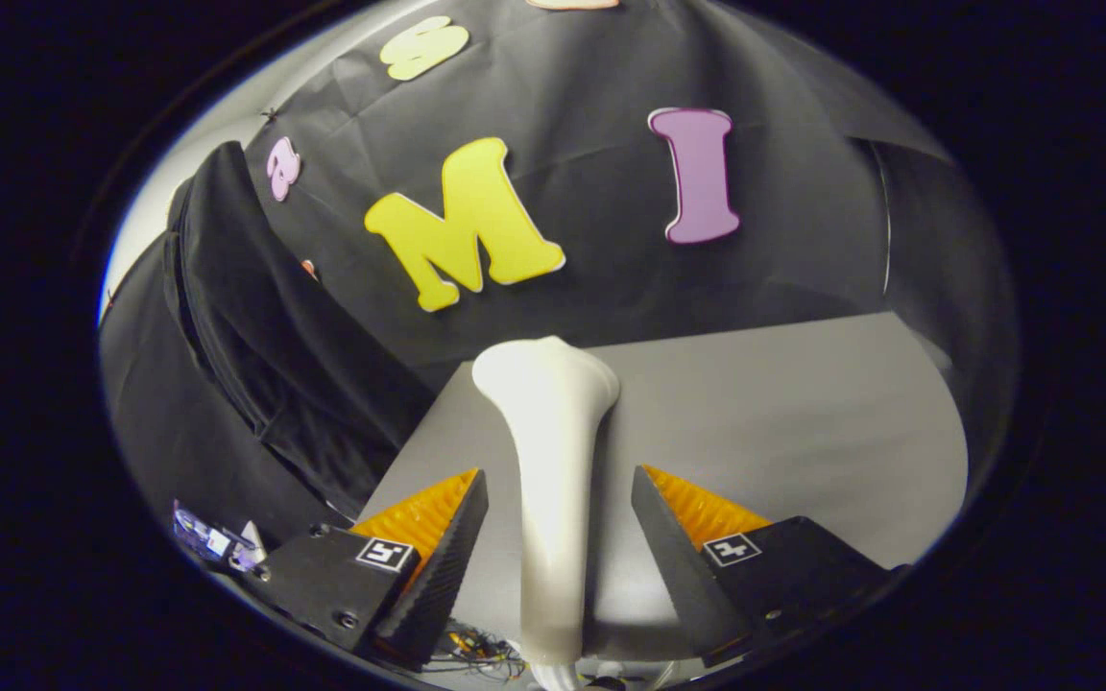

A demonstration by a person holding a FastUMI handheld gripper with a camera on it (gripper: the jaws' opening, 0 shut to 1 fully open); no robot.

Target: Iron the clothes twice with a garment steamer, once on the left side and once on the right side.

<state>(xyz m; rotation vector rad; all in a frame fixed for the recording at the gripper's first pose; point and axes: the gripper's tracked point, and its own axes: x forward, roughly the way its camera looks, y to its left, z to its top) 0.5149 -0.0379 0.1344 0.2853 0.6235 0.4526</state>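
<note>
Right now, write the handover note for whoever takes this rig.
Gripper: open, a finger on each side of the steamer handle, gaps on both sides, not gripping.
Steamer: white, lying on the grey table, head pointing away from the fingers toward the wall.
Clothes: dark garment hanging beside the table, to the left of the steamer.
Done: steamer not yet gripped; cannot tell whether either pass has been made.
Left: close on the handle, lift, steam the left side once, then the right side once.
</note>
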